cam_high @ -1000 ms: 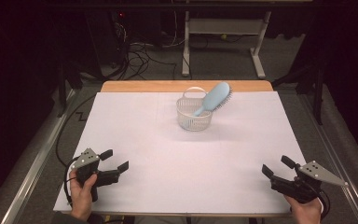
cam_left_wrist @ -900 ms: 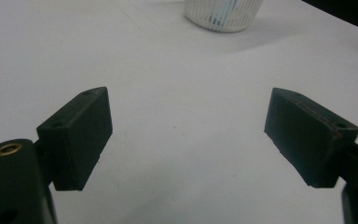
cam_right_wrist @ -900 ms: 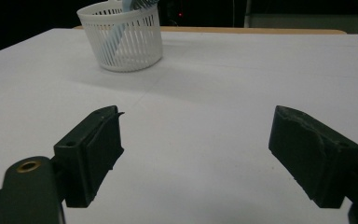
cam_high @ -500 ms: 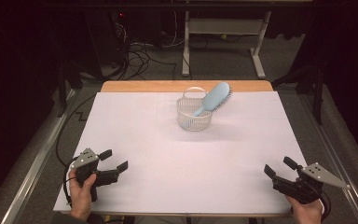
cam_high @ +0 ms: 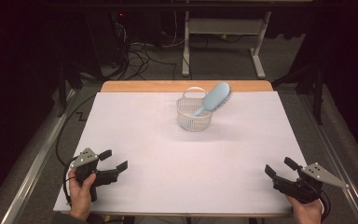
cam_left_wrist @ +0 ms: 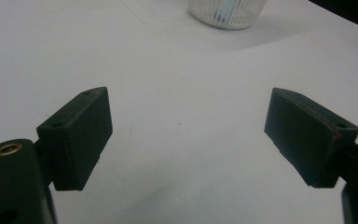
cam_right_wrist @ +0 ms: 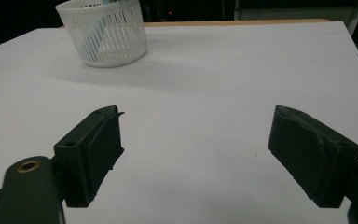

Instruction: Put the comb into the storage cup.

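We hold the left gripper (cam_high: 112, 160) at the near left corner of the white table (cam_high: 168, 154) and the right gripper (cam_high: 279, 167) at the near right, both with jaws spread wide and empty. Well ahead stands a white basket (cam_high: 193, 114), a light blue hairbrush (cam_high: 214, 97) leaning out of it.

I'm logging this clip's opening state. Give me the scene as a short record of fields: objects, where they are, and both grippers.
surface: white table
container: white slotted basket, far centre of the table
contents: light blue hairbrush, handle down in the basket, head leaning out over the rim
left gripper: open, holding nothing, near left corner
right gripper: open, holding nothing, near right corner
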The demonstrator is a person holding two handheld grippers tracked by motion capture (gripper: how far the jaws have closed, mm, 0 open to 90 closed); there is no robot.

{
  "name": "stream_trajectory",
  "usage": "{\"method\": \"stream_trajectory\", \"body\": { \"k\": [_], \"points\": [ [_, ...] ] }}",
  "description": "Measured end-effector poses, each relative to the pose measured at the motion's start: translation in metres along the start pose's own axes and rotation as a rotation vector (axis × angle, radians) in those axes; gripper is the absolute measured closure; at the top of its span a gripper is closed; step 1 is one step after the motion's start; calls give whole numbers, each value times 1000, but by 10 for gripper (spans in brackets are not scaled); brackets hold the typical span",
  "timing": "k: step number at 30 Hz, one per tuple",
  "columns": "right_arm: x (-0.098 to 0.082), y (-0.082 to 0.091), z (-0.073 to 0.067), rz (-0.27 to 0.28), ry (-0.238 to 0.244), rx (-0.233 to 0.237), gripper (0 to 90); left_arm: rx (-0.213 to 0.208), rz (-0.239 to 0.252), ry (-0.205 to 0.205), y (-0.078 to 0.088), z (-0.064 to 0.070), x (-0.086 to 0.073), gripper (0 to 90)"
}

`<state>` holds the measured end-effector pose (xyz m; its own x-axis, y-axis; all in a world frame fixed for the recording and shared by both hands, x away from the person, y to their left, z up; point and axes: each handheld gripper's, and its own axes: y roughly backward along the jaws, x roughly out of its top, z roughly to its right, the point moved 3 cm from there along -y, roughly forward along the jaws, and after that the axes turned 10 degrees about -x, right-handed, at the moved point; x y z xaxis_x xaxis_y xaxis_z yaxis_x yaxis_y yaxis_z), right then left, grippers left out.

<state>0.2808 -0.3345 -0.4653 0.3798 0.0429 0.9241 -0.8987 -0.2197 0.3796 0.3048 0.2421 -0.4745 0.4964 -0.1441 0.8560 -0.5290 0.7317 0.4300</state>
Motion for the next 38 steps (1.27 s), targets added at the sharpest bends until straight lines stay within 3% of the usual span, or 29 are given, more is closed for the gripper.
{"method": "stream_trajectory", "body": {
  "k": [38],
  "points": [
    [-4, 0, -3, -28, -5, 10, 179, -2, -15, 18, 1, -1, -3, 160]
  ]
}}
